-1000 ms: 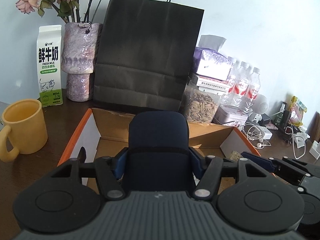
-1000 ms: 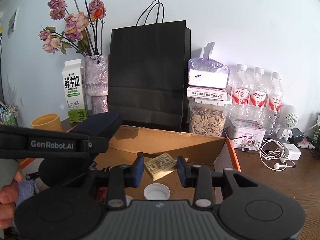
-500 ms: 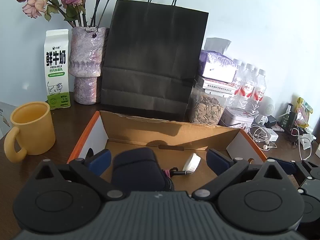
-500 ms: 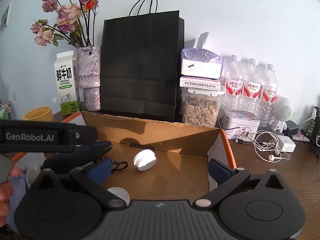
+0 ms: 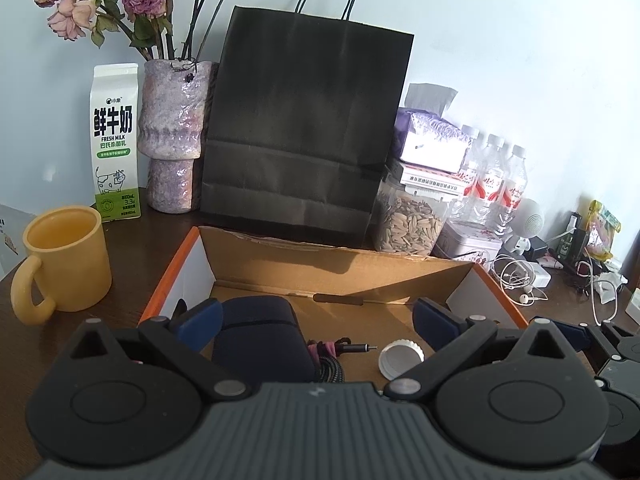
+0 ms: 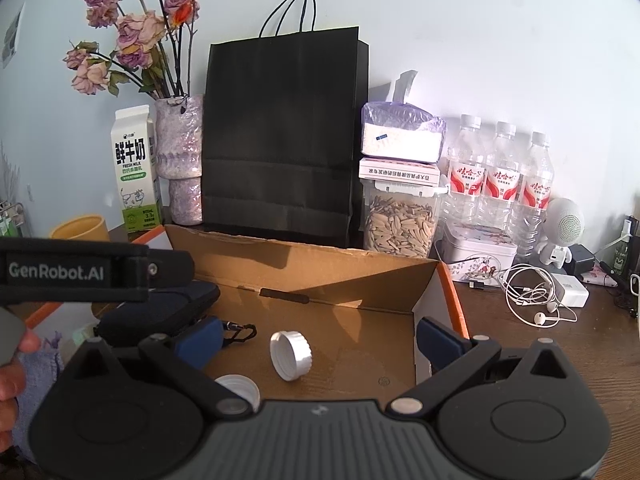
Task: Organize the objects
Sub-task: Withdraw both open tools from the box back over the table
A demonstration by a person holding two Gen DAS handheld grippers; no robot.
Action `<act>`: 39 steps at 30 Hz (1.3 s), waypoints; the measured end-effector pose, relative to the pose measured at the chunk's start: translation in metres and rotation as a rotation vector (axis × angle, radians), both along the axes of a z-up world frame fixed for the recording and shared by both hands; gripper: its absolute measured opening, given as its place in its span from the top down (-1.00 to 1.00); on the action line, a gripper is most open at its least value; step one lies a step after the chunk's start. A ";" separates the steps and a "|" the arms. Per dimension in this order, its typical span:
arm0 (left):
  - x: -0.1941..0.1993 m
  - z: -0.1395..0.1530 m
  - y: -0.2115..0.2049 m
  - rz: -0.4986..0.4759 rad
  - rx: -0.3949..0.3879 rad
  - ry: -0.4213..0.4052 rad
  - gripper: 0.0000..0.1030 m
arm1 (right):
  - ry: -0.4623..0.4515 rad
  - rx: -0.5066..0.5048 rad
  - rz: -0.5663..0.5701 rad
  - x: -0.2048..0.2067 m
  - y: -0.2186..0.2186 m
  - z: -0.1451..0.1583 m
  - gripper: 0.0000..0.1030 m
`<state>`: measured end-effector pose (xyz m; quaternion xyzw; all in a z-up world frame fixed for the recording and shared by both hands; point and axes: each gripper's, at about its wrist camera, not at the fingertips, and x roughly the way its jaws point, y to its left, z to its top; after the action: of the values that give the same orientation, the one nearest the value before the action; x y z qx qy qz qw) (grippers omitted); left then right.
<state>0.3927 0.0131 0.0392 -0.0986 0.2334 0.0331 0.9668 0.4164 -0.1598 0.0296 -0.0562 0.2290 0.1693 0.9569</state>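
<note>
An open cardboard box [image 5: 320, 264] with orange edges lies in front of both grippers. A dark navy case [image 5: 256, 336] rests on its floor at the left, beside a braided cable [image 5: 340, 350] and a white cap [image 5: 401, 359]. My left gripper [image 5: 316, 320] hangs open just above the box, its left finger beside the case, pressing on nothing. In the right wrist view my right gripper [image 6: 319, 338] is open too, over a white cap [image 6: 291, 354] that stands on edge. A second cap [image 6: 240, 390] lies nearer. The case [image 6: 160, 312] sits under the left gripper's body [image 6: 80, 274].
Behind the box [image 6: 320, 268] stand a black paper bag [image 5: 308, 120], a milk carton [image 5: 116, 144], a vase of dried roses [image 5: 172, 136], a seed jar [image 5: 412, 224] and water bottles [image 6: 500, 176]. A yellow mug [image 5: 68, 256] is at left, earphones [image 6: 536, 300] at right.
Both grippers went from shut to wide open. The left one let go of the navy case, which now lies in the box. The tan packet the right one held is out of view.
</note>
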 end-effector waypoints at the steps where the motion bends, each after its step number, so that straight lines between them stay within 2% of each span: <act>1: -0.002 0.001 0.000 -0.001 0.001 -0.005 -1.00 | -0.004 -0.001 0.000 -0.001 0.000 0.001 -1.00; 20: -0.051 0.013 0.005 -0.014 -0.007 -0.048 -1.00 | -0.066 -0.011 0.005 -0.042 -0.007 0.018 -1.00; 39: -0.146 0.004 0.021 0.004 0.010 -0.006 -1.00 | -0.060 0.012 0.004 -0.134 -0.026 0.017 -1.00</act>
<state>0.2470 0.0339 0.0429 -0.0946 0.2303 0.0361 0.9678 0.2823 -0.1857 0.0470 -0.0561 0.1990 0.1708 0.9634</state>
